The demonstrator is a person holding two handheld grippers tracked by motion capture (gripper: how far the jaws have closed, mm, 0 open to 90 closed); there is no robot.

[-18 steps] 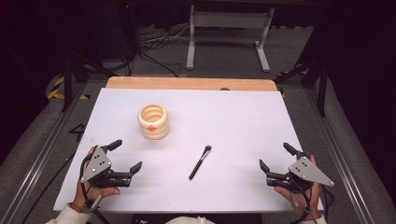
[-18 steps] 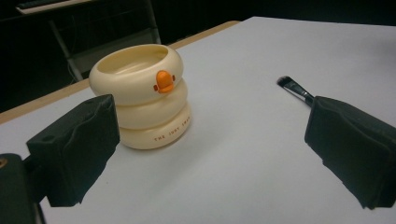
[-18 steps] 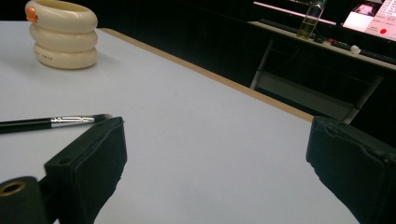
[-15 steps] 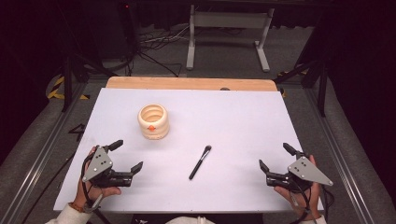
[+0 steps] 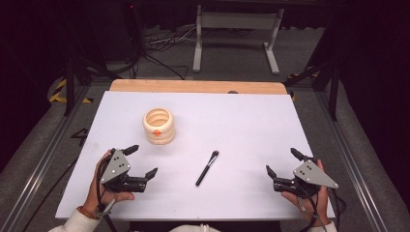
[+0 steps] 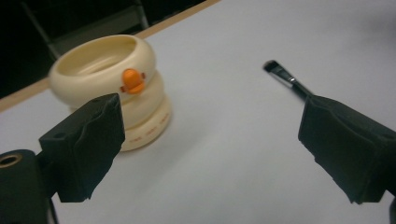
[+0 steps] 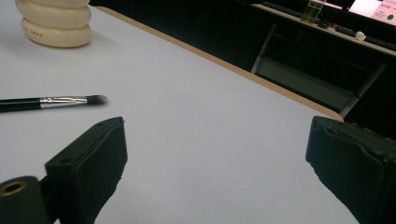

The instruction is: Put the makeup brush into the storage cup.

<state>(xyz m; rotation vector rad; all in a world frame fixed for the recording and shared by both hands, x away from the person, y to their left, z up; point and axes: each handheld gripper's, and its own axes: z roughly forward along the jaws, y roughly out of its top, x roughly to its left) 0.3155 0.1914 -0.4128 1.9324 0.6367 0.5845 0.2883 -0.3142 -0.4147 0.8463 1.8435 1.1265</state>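
Observation:
A cream ribbed cup [image 5: 158, 125] with an orange duck-like mark stands left of the table's middle; the left gripper view shows the cup [image 6: 112, 86] close ahead. A thin black makeup brush [image 5: 207, 167] with a silver ferrule lies flat near the middle, its bristles pointing away from me. My left gripper [image 5: 141, 161] rests open at the front left with nothing between its jaws. At the front right, my right gripper [image 5: 284, 162] is open and empty too. The brush [image 7: 51, 101] lies left of the right gripper's jaws, and the brush tip [image 6: 280, 72] shows past the left gripper's right jaw.
The white table top [image 5: 251, 125] ends in a wooden strip [image 5: 193, 87] at the far edge. Beyond it stand a metal frame [image 5: 237, 29] and loose cables [image 5: 159, 48] on the dark floor. Rails [image 5: 43, 150] run along both sides of the table.

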